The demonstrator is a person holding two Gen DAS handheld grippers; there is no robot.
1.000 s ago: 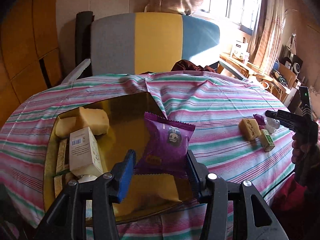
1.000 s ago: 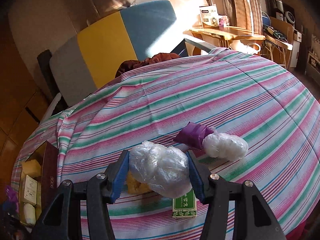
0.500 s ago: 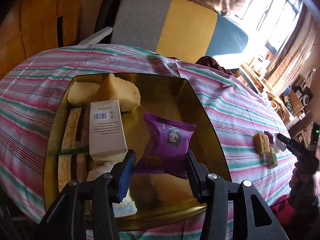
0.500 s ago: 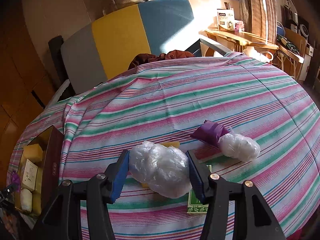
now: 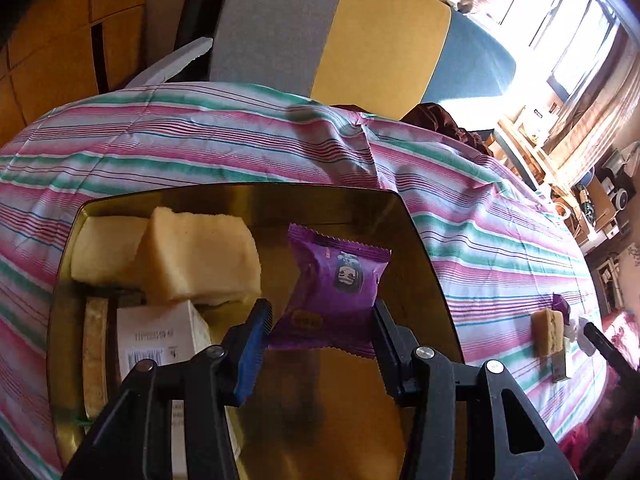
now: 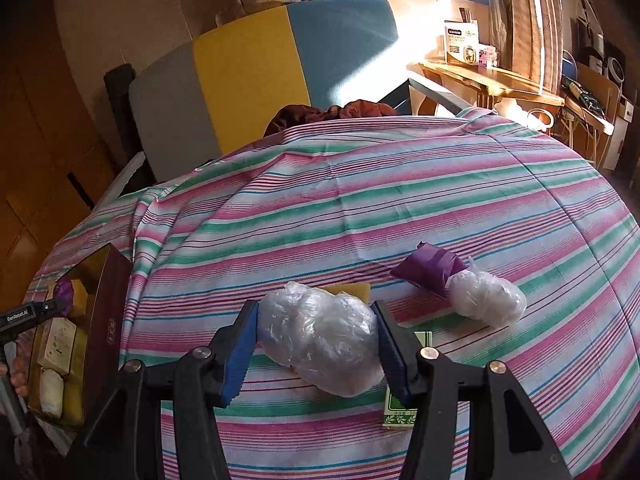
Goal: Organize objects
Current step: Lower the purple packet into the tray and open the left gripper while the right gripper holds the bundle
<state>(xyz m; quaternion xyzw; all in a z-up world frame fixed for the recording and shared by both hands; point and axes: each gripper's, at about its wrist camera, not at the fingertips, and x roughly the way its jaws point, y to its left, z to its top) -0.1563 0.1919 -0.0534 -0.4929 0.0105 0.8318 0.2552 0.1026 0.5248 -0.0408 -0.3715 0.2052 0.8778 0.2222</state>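
My left gripper [image 5: 318,330] is shut on a purple snack packet [image 5: 334,292] and holds it over the gold box [image 5: 420,240]. Two pale sponge cakes [image 5: 200,260] and a white carton [image 5: 160,334] lie in the box's left half. My right gripper [image 6: 316,332] is shut on a clear plastic-wrapped bundle [image 6: 320,340], just above the striped tablecloth [image 6: 360,200]. A yellow cake piece [image 6: 352,290] peeks out behind the bundle, and a green carton [image 6: 404,404] lies under it. A second purple packet [image 6: 430,268] and a second wrapped bundle [image 6: 486,306] lie to the right.
The gold box [image 6: 104,320] sits at the table's left edge in the right wrist view, with the left gripper's tip [image 6: 32,312] over it. A grey, yellow and blue chair [image 6: 260,64] stands behind the table. A wooden desk [image 6: 492,80] stands by the window.
My left gripper has carried the purple packet leftward and lower, from the box's right edge to over its middle. The right gripper has kept still with its bundle.
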